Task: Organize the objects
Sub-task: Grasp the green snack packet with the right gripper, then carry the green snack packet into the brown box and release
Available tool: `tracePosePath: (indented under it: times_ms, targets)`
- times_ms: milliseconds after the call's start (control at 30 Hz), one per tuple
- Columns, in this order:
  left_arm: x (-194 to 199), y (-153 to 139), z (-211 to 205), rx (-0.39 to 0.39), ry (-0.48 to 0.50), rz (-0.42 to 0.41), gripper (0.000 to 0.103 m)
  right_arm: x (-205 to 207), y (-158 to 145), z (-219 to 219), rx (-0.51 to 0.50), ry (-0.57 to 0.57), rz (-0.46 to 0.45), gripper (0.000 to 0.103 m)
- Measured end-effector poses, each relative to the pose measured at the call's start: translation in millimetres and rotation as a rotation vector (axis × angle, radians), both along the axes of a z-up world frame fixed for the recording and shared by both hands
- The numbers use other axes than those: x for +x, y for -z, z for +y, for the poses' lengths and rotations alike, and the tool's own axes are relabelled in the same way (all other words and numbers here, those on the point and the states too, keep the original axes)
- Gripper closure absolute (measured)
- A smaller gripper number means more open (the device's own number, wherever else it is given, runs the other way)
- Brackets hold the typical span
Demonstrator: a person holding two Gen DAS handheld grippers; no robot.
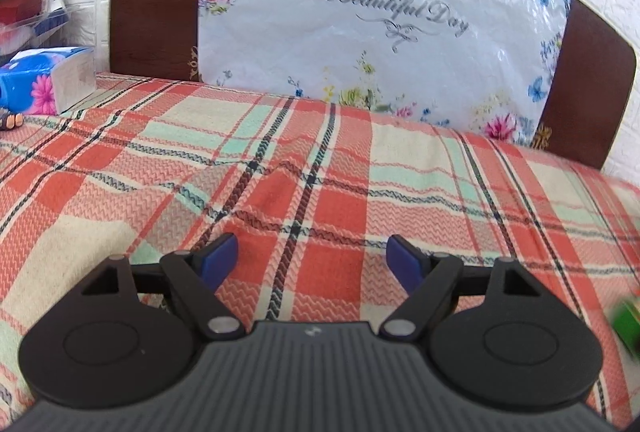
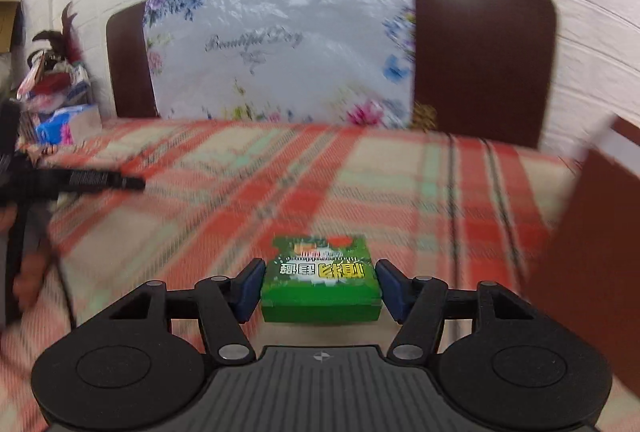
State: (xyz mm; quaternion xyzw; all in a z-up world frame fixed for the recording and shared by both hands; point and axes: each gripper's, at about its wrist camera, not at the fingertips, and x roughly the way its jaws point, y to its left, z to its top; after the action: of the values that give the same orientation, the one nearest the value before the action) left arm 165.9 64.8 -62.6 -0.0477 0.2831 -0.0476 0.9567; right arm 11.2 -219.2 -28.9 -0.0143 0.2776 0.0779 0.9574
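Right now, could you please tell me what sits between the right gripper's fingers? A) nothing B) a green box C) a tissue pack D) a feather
B: the right wrist view shows the green box between the fingers of the right gripper, over the plaid cloth.

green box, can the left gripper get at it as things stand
Probably not: the right gripper has the green box between its pads, and the left gripper is open off to one side.

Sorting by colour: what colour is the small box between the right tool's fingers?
Green box, with yellow and white print on top; clearest in the right wrist view.
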Motion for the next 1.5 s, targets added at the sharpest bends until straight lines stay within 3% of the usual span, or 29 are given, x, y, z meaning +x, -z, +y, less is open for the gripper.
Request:
tracePosePath:
  times_ms: [100, 200, 333, 433, 567, 900, 967, 1000, 1033, 1067, 1167, 1300, 1500]
  targets:
    - [1, -8, -13, 0.034, 0.037, 0.042, 0.024, -41, 10, -13, -0.022, 0.013, 0.049, 0.041]
    - [-9, -34, -35, -0.075, 0.118, 0.046, 0.026, -67, 10, -25, 0.006, 0.049, 0.053, 0.031]
    - [-36, -77, -93, -0.139, 0.306, 0.016, 0.026, -77, 5, -27, 0.014, 0.054, 0.022, 0.031]
    - [-60, -89, -137, -0.146, 0.456, 0.06, 0.026, -76, 0, -24, 0.003, 0.04, -0.015, 0.027]
    - [-77, -74, -167, -0.151, 0.517, 0.195, 0.026, -70, -2, -20, -0.018, 0.019, -0.046, 0.023]
    - [-80, -26, -171, -0.179, 0.454, 0.418, 0.027, -38, 14, -11, -0.066, -0.01, 0.016, 0.026]
    - [-82, -24, -174, -0.177, 0.452, 0.408, 0.029, -32, 18, -10, -0.069, -0.023, 0.039, 0.03]
    - [-82, -25, -176, -0.165, 0.457, 0.402, 0.032, -31, 18, -11, -0.06, -0.029, 0.04, 0.038]
    - [-81, -25, -180, -0.157, 0.467, 0.402, 0.043, -30, 18, -12, -0.049, -0.035, 0.037, 0.045]
    - [-79, -26, -183, -0.158, 0.48, 0.408, 0.05, -28, 17, -13, -0.04, -0.042, 0.036, 0.045]
    - [-79, -37, -188, -0.151, 0.508, 0.389, 0.055, -29, 14, -15, -0.045, -0.019, 0.006, 0.045]
    - [-84, -76, -202, -0.126, 0.586, 0.271, 0.055, -35, -10, -29, -0.037, 0.031, -0.108, 0.045]
    - [-95, -137, -255, -0.063, 0.719, 0.058, 0.055, -41, -58, -64, -0.105, 0.151, -0.314, 0.045]
